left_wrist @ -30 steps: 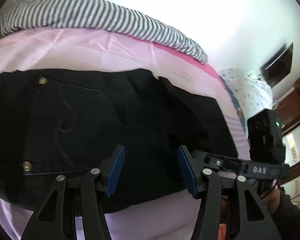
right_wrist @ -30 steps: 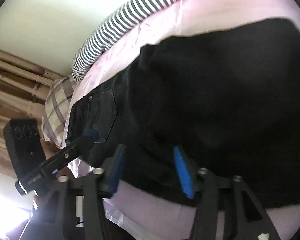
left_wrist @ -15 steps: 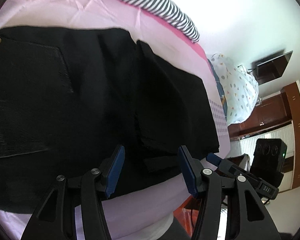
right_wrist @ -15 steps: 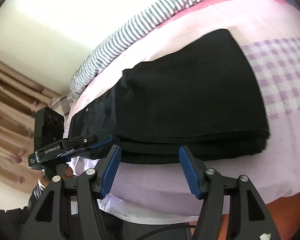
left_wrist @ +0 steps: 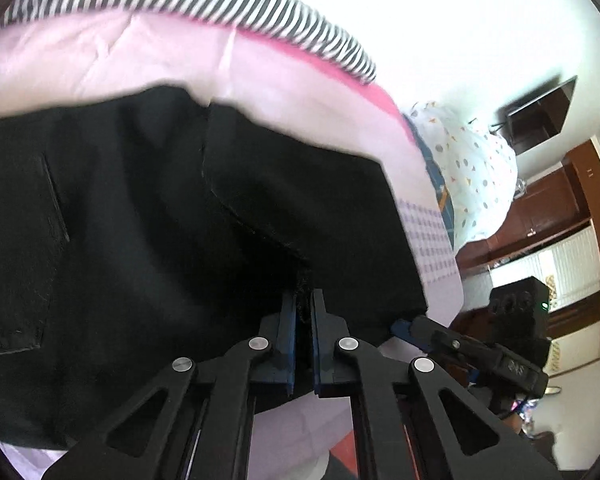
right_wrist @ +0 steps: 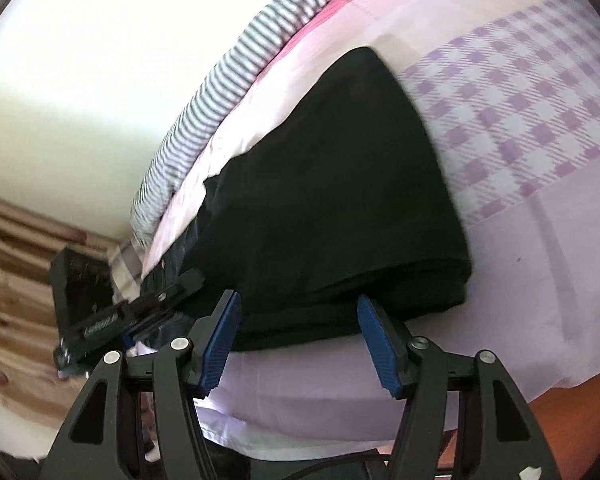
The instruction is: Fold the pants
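Black pants (left_wrist: 148, 208) lie folded on a pink bed sheet (left_wrist: 100, 52). A back pocket shows at the left in the left wrist view. My left gripper (left_wrist: 303, 300) is shut on the near hem edge of the upper layer of the pants. The pants also show in the right wrist view (right_wrist: 340, 200) as a folded stack of layers. My right gripper (right_wrist: 298, 312) is open, with its blue pads at the near edge of the stack, one on each side. The left gripper shows in the right wrist view (right_wrist: 140, 304) at the waist end.
A striped blanket (left_wrist: 204, 0) runs along the far side of the bed. A purple checked patch (right_wrist: 520, 100) of sheet lies right of the pants. A dotted white cloth (left_wrist: 468, 172) and wooden furniture (left_wrist: 548, 208) stand beyond the bed's right end. The bed edge is close below both grippers.
My left gripper has closed on the near hem of the pants. My right gripper has moved closer to the near edge of the folded stack and stays open.
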The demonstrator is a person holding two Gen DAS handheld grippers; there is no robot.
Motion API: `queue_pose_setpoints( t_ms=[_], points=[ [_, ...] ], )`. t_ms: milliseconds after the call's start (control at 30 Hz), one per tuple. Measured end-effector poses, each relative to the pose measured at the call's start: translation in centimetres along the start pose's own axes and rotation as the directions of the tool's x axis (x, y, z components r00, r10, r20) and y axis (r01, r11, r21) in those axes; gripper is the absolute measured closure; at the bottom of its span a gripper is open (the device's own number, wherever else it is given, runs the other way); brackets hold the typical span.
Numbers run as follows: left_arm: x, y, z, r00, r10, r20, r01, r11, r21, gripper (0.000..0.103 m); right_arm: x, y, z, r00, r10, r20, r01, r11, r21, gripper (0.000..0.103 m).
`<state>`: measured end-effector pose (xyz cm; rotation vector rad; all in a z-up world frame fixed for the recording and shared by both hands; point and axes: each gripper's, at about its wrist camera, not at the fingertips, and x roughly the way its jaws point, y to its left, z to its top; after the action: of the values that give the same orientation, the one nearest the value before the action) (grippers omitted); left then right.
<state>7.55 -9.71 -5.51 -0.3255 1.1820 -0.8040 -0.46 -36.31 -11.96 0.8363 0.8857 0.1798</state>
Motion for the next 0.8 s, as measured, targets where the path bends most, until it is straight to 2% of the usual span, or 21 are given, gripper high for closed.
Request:
queue_pose_setpoints(
  t_ms=[133,233,333,433,567,700,800],
  points=[
    [-1.8,-1.2,-0.4,0.999,0.022,0.049,-0.025,0.998,0.059,0.098,-0.6,-0.1,0.4,1.0,0.008,0.004,-0.008,1.0,0.004,0.045],
    [-0.8,0.3,-1.7,0.997,0.08,0.005,-0.08,0.996,0.034,0.098,-0.6,0.3,0.5,1.0,-0.009,0.0,0.009,1.0,-0.019,0.044],
    [0.7,1.8,-3.4,0.994,0.101,-0.044,-0.101,0.995,-0.006,0.098,-0.4,0.3,0.5,1.0,-0.021,-0.001,0.021,1.0,-0.015,0.042],
    [0.5,2.1,-3.6,0.997,0.078,-0.026,-0.078,0.997,-0.024,0.098,0.0,0.4,0.4,1.0,-0.012,-0.01,0.012,1.0,-0.002,0.041],
    [0.4,2.0,-2.8,0.999,0.035,-0.03,-0.036,0.999,-0.039,0.097,0.6,1.1,-0.2,0.999,-0.034,-0.027,0.032,0.998,-0.048,0.041],
    [1.3,2.3,-2.4,0.997,0.053,-0.062,-0.057,0.996,-0.066,0.089,0.8,1.6,-0.3,0.999,-0.032,-0.038,0.029,0.998,-0.062,0.041],
    [1.8,2.9,-2.8,0.996,0.044,-0.071,-0.05,0.995,-0.083,0.089,0.6,2.3,-0.1,0.999,-0.021,-0.044,0.017,0.997,-0.081,0.041]
  ],
)
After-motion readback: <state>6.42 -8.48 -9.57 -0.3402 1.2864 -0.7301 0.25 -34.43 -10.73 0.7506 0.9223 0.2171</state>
